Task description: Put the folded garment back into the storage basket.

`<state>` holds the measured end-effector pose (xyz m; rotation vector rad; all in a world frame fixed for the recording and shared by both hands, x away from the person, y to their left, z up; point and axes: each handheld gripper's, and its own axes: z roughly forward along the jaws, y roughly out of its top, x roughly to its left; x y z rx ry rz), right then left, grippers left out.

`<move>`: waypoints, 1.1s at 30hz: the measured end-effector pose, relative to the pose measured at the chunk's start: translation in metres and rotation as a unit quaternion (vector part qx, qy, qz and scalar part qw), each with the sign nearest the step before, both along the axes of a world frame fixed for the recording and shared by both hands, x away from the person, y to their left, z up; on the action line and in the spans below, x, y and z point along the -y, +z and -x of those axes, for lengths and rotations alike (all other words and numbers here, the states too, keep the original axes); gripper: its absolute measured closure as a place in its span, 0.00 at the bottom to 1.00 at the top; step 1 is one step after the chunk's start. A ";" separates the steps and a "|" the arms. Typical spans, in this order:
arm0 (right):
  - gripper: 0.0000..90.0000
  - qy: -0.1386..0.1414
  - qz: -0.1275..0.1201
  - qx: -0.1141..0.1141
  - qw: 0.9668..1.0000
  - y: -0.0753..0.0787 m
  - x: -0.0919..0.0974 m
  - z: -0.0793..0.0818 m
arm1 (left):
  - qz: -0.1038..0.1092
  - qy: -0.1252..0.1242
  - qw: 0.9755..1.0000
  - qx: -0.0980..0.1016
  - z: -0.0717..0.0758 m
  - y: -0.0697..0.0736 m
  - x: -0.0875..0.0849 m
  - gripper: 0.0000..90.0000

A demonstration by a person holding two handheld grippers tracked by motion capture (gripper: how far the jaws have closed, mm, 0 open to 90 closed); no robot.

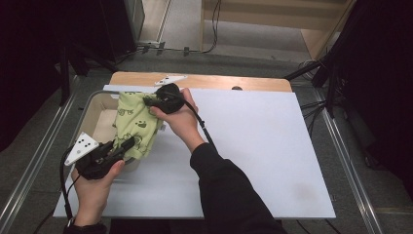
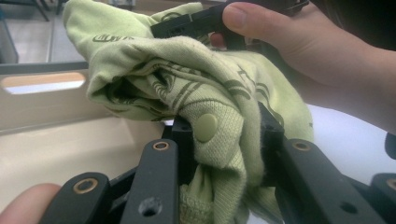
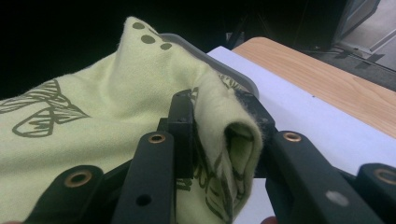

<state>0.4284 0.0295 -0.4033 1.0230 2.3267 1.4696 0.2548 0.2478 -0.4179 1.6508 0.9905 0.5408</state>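
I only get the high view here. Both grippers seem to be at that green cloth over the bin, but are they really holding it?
Observer: Yes. The left gripper has a fold of the green cloth pinched between its jaws.
Operator: And the other one?
Observer: The right gripper is clamped on a rolled edge of it.
Operator: Any fasteners on it?
Observer: A round snap button sits right at the left gripper's jaws.

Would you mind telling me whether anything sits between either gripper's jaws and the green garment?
Nothing visible does. The left gripper is clamped on a bunched fold of the green garment beside a snap button, and the right gripper pinches a folded edge, above the beige bin.
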 end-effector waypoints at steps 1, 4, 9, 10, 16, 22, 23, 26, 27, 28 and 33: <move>0.76 0.000 -0.001 0.000 1.000 0.000 -0.003 -0.001 | 0.000 0.002 1.000 -0.001 0.000 0.000 -0.002 0.76; 0.76 0.004 0.001 0.001 1.000 0.000 -0.010 -0.003 | 0.000 0.006 1.000 -0.002 -0.002 -0.001 -0.008 0.76; 0.76 0.007 0.004 0.003 1.000 0.002 -0.021 -0.008 | -0.001 0.015 1.000 -0.005 -0.003 -0.001 -0.016 0.76; 0.76 0.007 0.005 0.003 1.000 0.002 -0.023 -0.009 | 0.002 0.016 1.000 -0.006 -0.004 -0.002 -0.018 0.76; 0.76 0.013 0.010 0.003 1.000 0.002 -0.035 -0.013 | 0.002 0.022 1.000 -0.011 -0.006 -0.002 -0.030 0.76; 0.76 0.014 0.017 0.003 1.000 0.000 -0.049 -0.018 | 0.003 0.030 0.999 -0.018 -0.010 -0.005 -0.039 0.76; 0.76 0.015 0.019 0.002 1.000 0.000 -0.052 -0.018 | 0.005 0.032 0.999 -0.021 -0.010 -0.005 -0.044 0.76; 0.76 0.018 0.021 0.003 1.000 -0.001 -0.059 -0.020 | 0.001 0.037 0.999 -0.020 -0.011 -0.003 -0.049 0.76; 0.76 0.018 0.021 0.001 1.000 0.000 -0.062 -0.020 | 0.001 0.037 0.999 -0.020 -0.011 -0.003 -0.049 0.76; 0.76 0.018 0.022 0.002 1.000 0.000 -0.064 -0.021 | 0.003 0.039 0.999 -0.022 -0.011 -0.003 -0.053 0.76; 0.76 0.018 0.026 0.005 0.999 0.000 -0.071 -0.022 | 0.007 0.042 0.999 -0.026 -0.013 -0.004 -0.061 0.76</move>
